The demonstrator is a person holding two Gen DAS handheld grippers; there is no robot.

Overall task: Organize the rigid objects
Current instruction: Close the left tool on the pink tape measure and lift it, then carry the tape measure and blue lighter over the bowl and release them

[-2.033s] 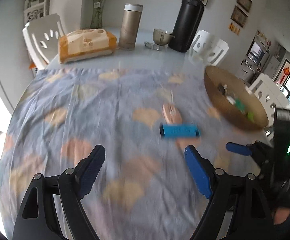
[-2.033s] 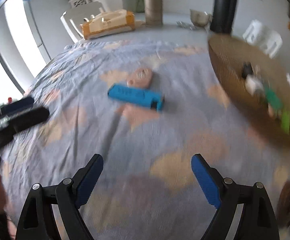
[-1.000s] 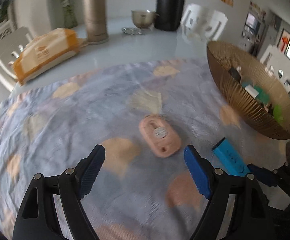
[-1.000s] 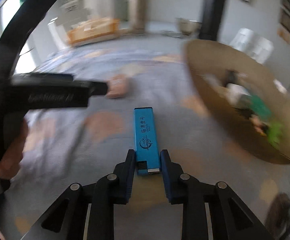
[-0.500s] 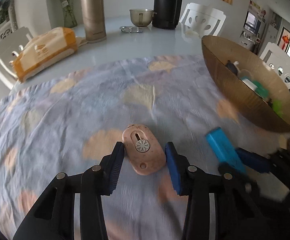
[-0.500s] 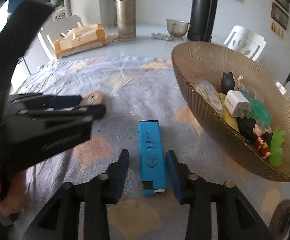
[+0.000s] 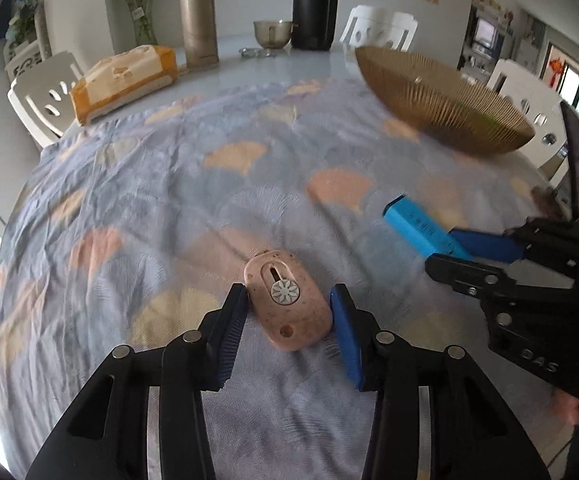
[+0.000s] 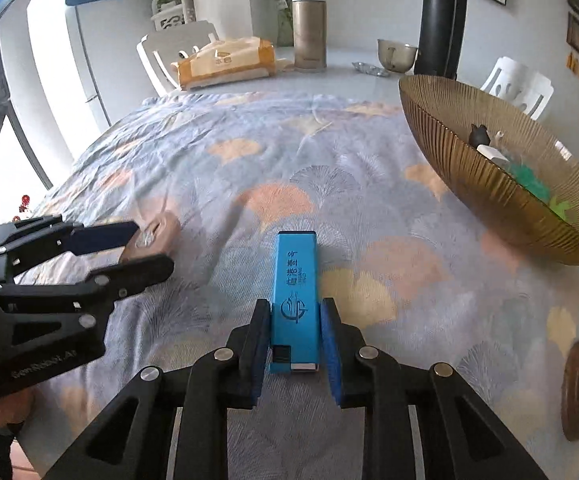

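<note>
Both grippers loaded, the basket comes next.

Left wrist view: the left gripper (image 7: 287, 312) brackets the pink oval piece (image 7: 287, 302), its jaws opening a little though both pads touch it; squeeze firmly before lifting. Right wrist view: the right gripper (image 8: 294, 332) clamps the blue box (image 8: 294, 300) by its near end; carry it level to the gold basket (image 8: 489, 192), just right.

Between my left gripper's (image 7: 287, 322) ribbed pads sits a matt, speckled pink case (image 7: 287, 304), plastic I think. My right gripper (image 8: 295, 340) pinches a smooth blue plastic box (image 8: 294, 300). Under both lies wrinkled matt cloth (image 7: 149, 208); ahead right, a ribbed glossy amber bowl (image 8: 485, 184).
</note>
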